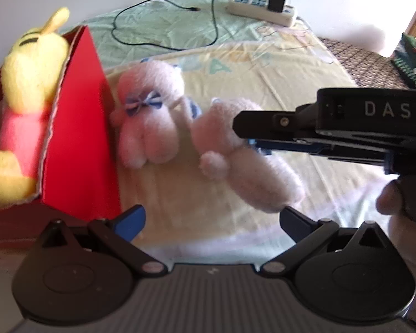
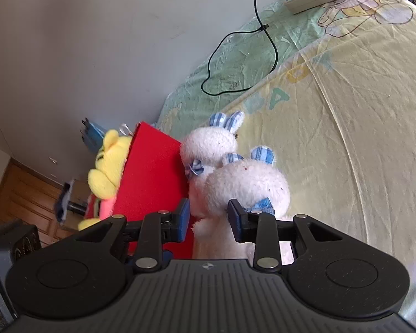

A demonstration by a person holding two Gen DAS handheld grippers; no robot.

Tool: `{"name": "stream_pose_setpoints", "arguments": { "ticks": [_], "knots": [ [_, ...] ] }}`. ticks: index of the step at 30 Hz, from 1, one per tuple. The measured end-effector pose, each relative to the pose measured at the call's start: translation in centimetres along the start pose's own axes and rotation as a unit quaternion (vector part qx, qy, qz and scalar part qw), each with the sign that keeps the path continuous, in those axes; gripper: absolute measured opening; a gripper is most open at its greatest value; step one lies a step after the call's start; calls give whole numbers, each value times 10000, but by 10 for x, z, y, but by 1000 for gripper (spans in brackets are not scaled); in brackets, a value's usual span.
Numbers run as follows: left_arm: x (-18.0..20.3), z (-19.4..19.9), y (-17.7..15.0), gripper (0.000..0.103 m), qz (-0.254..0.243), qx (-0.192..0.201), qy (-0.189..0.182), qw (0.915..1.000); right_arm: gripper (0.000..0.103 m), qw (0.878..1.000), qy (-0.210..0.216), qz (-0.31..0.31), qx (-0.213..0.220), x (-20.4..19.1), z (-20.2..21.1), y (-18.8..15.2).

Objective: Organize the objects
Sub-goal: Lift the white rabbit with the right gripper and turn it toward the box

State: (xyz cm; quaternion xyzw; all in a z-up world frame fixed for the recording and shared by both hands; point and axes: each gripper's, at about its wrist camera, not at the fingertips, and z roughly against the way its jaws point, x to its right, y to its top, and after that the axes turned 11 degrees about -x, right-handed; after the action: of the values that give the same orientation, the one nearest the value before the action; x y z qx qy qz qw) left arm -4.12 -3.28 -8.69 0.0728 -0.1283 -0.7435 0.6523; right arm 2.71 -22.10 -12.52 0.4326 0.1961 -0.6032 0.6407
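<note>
Plush and fluffy, two white stuffed rabbits with blue checked ears and bows are lying on the bed's pale yellow printed sheet [image 1: 305,149] in the left wrist view, both near the bed's left edge, where an open red cardboard box [image 1: 83,144] is standing. The farther white rabbit [image 1: 149,113] is leaning against the box's red wall; the nearer white rabbit [image 1: 244,152] is lying just beside it, toward the middle of the bed. A yellow plush bear in a pink top [image 1: 27,97] is already sitting inside the box. The left claw [image 1: 212,222] is hovering with its blue-padded fingers spread wide, holding nothing. The right claw [image 1: 252,134] is reaching in from the right, its tip at the nearer rabbit's body; from this side I cannot tell how its jaws are standing. A white power strip [image 1: 263,8] and a black cable [image 1: 163,27] are lying toward the bed's far edge.

In the right wrist view, the right claw [image 2: 209,220] is partly open, its pads flanking the nearer rabbit [image 2: 246,186] below the head without clearly squeezing. The farther rabbit [image 2: 210,144] is touching the box [image 2: 152,177].

These toys are looking light, soft and squashy, not fragile; fur may be slipping, so pinching the narrow neck or body firmly seems best.
</note>
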Motion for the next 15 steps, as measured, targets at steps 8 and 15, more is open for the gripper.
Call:
{"name": "stream_pose_setpoints", "arguments": {
  "ticks": [8, 15],
  "knots": [
    [0, -6, 5, 102, -43, -124, -250, 9996, 35, 9971, -267, -657, 288, 33, 15, 2],
    [15, -20, 11, 102, -319, -253, -111, 9991, 41, 9967, -223, -781, -89, 41, -4, -2]
  ]
}}
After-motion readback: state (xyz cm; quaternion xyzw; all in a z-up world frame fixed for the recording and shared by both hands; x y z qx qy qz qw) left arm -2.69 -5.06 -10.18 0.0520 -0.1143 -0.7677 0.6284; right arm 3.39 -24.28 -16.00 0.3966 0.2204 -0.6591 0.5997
